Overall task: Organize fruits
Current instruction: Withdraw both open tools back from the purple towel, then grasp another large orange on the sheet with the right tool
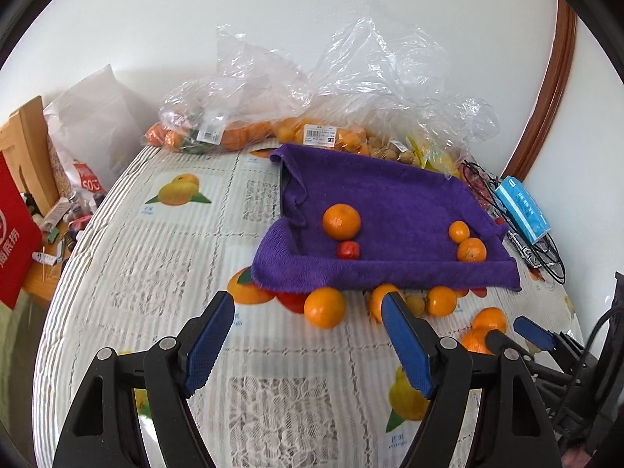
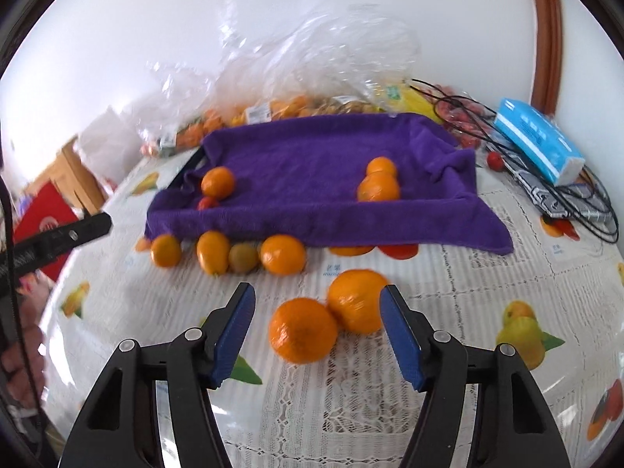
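A tray lined with a purple towel (image 1: 390, 199) (image 2: 312, 156) holds an orange (image 1: 341, 221) and a small red fruit (image 1: 348, 250) on its left, and two small oranges (image 1: 471, 249) (image 2: 378, 188) on its right. Several loose oranges lie on the table along its front edge (image 1: 324, 307) (image 2: 282, 254). My left gripper (image 1: 308, 312) is open and empty, just short of a loose orange. My right gripper (image 2: 318, 312) is open, with two oranges (image 2: 303, 329) (image 2: 357, 300) between its fingers, not gripped.
Clear plastic bags of fruit (image 1: 296, 89) stand behind the tray by the wall. A blue tissue pack (image 2: 540, 140) and black cables (image 2: 585, 202) lie at the right. The round table (image 1: 163, 273) has a fruit-print lace cloth. Clutter (image 1: 58, 214) sits beyond its left edge.
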Action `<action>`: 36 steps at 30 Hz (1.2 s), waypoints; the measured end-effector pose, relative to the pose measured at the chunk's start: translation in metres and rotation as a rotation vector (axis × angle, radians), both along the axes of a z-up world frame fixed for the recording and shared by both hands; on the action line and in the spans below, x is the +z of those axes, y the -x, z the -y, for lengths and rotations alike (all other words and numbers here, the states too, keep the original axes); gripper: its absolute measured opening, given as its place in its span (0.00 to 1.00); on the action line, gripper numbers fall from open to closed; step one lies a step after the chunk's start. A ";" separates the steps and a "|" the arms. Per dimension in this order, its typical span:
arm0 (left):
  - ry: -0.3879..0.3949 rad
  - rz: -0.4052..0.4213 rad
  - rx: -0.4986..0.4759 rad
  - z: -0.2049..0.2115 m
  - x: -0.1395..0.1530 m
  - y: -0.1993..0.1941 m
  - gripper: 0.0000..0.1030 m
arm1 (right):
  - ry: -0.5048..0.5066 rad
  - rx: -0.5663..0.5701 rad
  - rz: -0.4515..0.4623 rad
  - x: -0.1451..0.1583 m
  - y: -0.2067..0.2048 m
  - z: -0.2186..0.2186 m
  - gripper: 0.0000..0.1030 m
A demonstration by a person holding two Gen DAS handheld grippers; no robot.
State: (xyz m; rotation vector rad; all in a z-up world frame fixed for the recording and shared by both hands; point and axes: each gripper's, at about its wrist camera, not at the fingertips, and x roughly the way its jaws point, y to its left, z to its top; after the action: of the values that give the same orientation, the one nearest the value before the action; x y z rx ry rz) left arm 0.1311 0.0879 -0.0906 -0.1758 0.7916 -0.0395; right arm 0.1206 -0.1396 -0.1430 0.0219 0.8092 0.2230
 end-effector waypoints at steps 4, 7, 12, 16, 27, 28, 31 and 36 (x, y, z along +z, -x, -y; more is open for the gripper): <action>-0.016 -0.012 0.009 -0.003 -0.003 0.008 0.74 | 0.050 -0.007 0.009 -0.009 0.005 -0.009 0.62; -0.022 -0.019 0.022 -0.006 -0.005 0.011 0.74 | 0.012 0.004 0.002 -0.009 0.009 -0.004 0.62; -0.006 -0.033 0.035 -0.008 -0.011 0.011 0.74 | -0.036 -0.034 0.034 0.000 0.003 0.015 0.62; 0.013 -0.041 0.038 -0.005 -0.015 0.008 0.74 | -0.026 -0.065 0.024 -0.001 -0.012 0.026 0.45; 0.026 -0.055 0.035 0.000 -0.022 -0.002 0.74 | -0.058 -0.015 -0.079 -0.020 -0.032 0.032 0.43; 0.029 -0.057 0.036 -0.001 -0.023 -0.002 0.74 | -0.049 -0.013 -0.086 -0.021 -0.034 0.031 0.43; 0.035 -0.063 0.040 -0.002 -0.026 -0.003 0.74 | -0.042 -0.016 -0.096 -0.025 -0.039 0.029 0.43; 0.040 -0.080 0.033 -0.002 -0.034 -0.007 0.74 | -0.052 -0.021 -0.131 -0.032 -0.045 0.034 0.43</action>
State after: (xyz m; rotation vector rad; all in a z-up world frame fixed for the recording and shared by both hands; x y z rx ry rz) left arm 0.1383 0.0899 -0.1243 -0.2299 0.8679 -0.0170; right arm 0.1653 -0.1740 -0.1751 0.0946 0.9327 0.2244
